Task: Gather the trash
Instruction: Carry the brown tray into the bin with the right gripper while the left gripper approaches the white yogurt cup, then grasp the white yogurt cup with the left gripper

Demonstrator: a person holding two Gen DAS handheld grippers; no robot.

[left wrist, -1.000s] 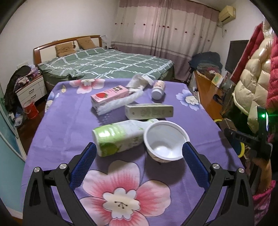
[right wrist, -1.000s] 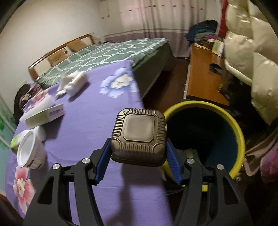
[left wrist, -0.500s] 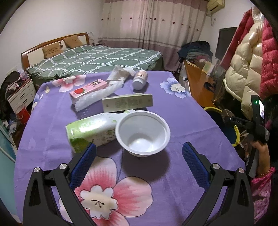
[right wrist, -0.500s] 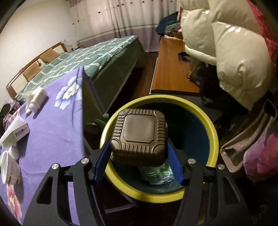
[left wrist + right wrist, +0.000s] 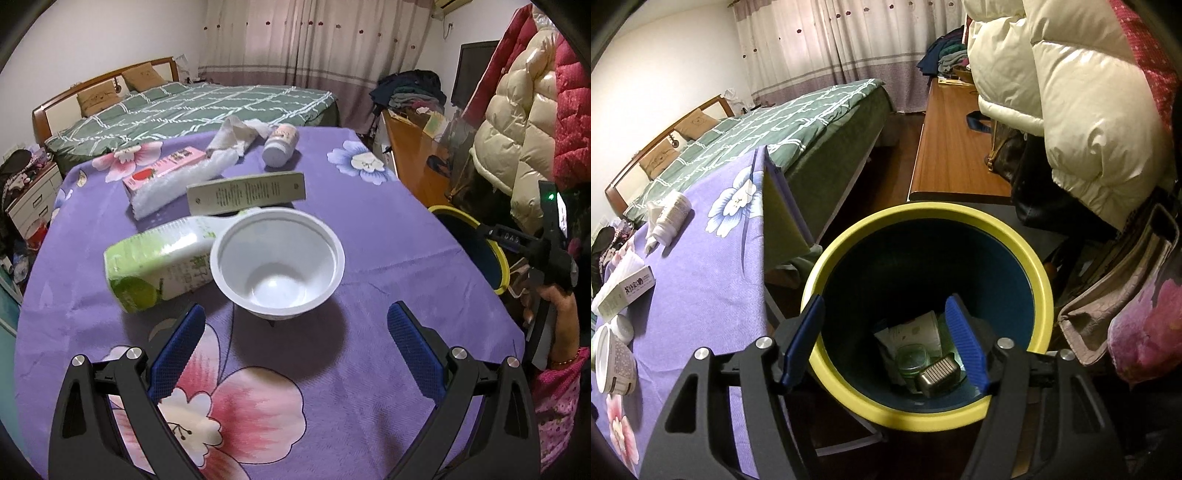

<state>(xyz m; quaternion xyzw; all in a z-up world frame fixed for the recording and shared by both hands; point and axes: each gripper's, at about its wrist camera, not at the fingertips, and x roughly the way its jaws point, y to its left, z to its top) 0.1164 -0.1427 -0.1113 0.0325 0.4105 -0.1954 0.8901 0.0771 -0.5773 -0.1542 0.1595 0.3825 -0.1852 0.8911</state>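
A purple flowered tablecloth (image 5: pixel 388 236) is covering the table in a bedroom, and on it, from left to right, a green bottle (image 5: pixel 159 258) is lying against a white bowl (image 5: pixel 277 258), with a long box (image 5: pixel 245 194) and a small jar (image 5: pixel 280 144) behind them. The left gripper (image 5: pixel 295 343) is hovering wide open before the bowl, touching nothing. At the right, the right gripper (image 5: pixel 882 339) is hanging over the yellow-rimmed bin (image 5: pixel 1043 280), its jaws having just been opening and now empty, while the brown ribbed box (image 5: pixel 938 373) is lying on the bin's bottom among other trash.
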